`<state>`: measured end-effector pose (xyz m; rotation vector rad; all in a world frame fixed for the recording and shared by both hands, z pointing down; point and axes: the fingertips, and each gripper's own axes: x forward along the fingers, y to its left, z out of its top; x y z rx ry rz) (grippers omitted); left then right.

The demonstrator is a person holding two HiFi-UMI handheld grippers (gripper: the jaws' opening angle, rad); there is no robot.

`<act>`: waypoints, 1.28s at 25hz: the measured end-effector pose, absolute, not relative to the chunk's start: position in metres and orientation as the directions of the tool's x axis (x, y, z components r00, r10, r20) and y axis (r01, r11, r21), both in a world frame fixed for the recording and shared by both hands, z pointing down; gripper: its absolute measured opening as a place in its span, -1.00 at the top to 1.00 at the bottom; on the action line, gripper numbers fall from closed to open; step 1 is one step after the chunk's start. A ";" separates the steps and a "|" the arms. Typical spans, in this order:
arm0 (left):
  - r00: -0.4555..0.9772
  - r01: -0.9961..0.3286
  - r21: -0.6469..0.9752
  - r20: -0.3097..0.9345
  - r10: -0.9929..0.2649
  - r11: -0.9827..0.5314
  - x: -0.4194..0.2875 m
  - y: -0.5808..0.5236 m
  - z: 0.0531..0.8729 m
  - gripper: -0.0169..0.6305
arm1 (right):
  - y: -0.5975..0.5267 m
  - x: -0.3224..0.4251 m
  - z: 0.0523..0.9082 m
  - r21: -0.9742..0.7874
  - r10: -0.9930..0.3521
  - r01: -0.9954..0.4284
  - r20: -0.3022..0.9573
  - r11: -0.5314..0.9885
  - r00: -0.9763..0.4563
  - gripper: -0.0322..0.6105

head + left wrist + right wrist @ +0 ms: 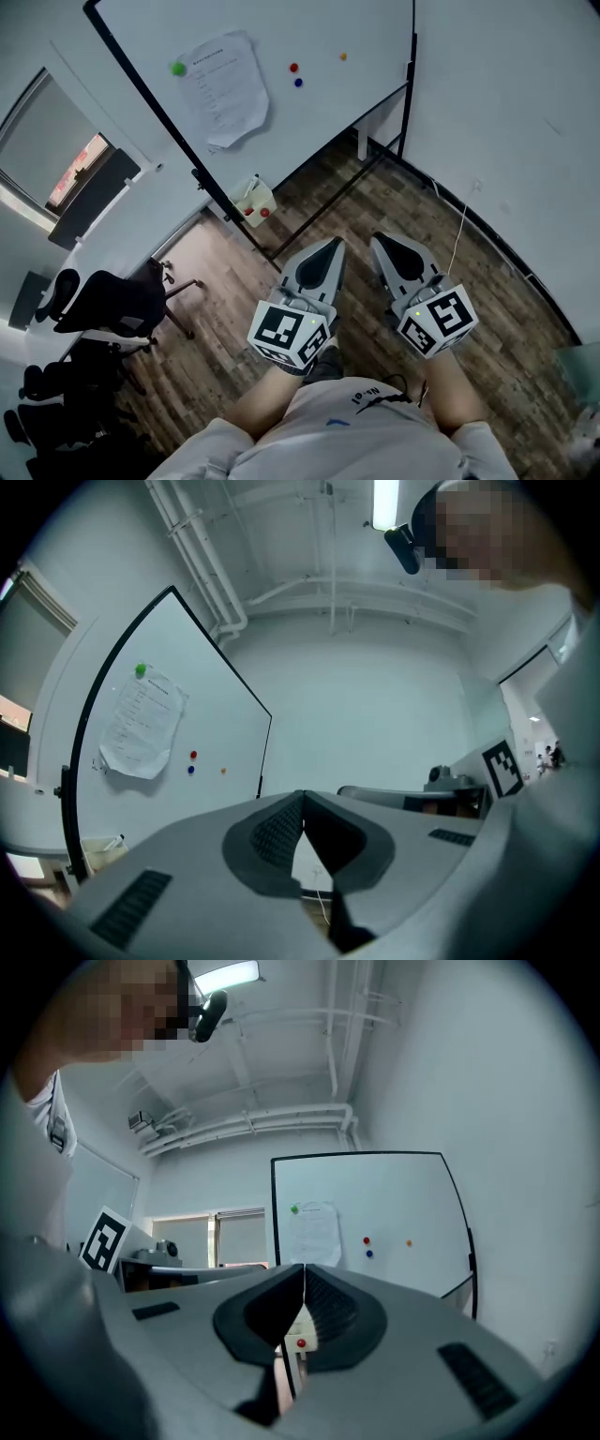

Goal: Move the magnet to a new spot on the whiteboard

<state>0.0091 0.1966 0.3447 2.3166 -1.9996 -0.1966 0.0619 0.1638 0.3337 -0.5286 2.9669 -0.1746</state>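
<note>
Four magnets sit on the whiteboard (366,28). A green magnet (178,67) pins a paper sheet (225,89) toward the left edge. A red magnet (293,67) and a blue magnet (298,82) sit together mid-board, and an orange magnet (343,56) is nearer the right edge. Which one is meant, I can't tell. The left gripper (330,251) and right gripper (384,246) have their jaws together on nothing, well apart from the board. The move looks not yet begun.
</note>
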 end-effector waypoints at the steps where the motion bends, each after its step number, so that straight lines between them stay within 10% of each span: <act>1: 0.144 -0.979 0.141 -0.051 -0.988 -0.150 -0.003 0.186 0.344 0.91 | 0.154 0.049 0.332 -0.128 -0.351 -0.338 -0.099 0.932 -0.931 0.86; 32: -0.056 -0.988 0.147 -0.029 -0.998 0.051 -0.209 -0.058 0.334 0.91 | -0.125 -0.191 0.326 -0.115 -0.199 -0.186 -0.114 0.976 -0.973 0.85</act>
